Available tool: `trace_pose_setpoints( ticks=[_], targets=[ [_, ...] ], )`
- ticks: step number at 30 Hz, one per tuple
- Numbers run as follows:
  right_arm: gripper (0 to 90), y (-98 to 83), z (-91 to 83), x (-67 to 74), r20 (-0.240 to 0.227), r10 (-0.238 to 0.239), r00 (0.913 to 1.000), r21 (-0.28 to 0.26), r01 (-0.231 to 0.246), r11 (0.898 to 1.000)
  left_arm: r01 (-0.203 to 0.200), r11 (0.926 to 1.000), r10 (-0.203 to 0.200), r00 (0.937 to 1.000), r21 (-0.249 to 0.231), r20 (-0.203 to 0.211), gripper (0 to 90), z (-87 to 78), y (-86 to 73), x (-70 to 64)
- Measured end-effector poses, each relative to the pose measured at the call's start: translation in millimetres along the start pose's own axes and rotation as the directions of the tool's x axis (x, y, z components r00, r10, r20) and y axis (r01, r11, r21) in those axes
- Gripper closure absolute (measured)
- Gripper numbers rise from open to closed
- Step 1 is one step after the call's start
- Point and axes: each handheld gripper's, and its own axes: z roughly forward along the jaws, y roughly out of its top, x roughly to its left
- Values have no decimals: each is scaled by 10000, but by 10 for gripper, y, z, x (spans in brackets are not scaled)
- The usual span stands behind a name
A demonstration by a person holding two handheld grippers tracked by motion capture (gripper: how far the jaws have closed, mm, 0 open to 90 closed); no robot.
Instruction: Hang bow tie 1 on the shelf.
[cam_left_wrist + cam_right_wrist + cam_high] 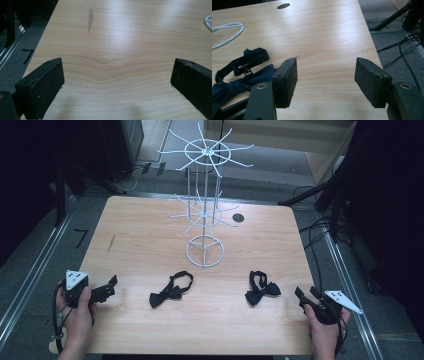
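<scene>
Two dark fabric bow ties (pixel 171 290) (pixel 262 290) are laid flat on the pale wood-grain surface (pixel 140 235), before a white wire rack (pixel 205 195). Left hand-held gripper (pixel 111 286) and right hand-held gripper (pixel 303 295) are held released, nothing between their jaws.

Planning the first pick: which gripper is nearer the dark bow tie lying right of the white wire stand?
Right. The right gripper sits just right of that bow tie; the left gripper is across the table.

Dim room, dark edges; soft overhead glare on table (pixel 130 27); gripper views slightly soft.
</scene>
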Motion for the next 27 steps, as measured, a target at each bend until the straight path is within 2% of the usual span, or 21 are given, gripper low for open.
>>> trace_pose_setpoints(
  ticks=[4,7,15,16,21,27],
  targets=[
    [366,36,14,48,-152,-179,9997,-55,178,9998,-209,9998,208,9998,-54,-30,0,-6,-4,-23],
    [367,76,35,103,-264,-312,9992,-46,311,9995,-218,9998,218,9998,-24,-26,0,-8,-5,-24],
    [371,138,144,337,-607,-874,9943,134,884,9960,-256,9997,256,9997,13,-26,0,5,0,-26],
    [373,155,171,400,-671,-958,9931,202,973,9950,-284,9996,284,9996,14,-28,0,6,0,-31],
    [378,184,235,489,-709,-1123,9911,310,1147,9929,-324,9995,324,9995,-2,-26,0,8,-1,-36],
    [381,212,321,596,-843,-1038,9910,471,1080,9930,-370,9993,370,9993,36,-45,0,8,2,-39]
  ],
)
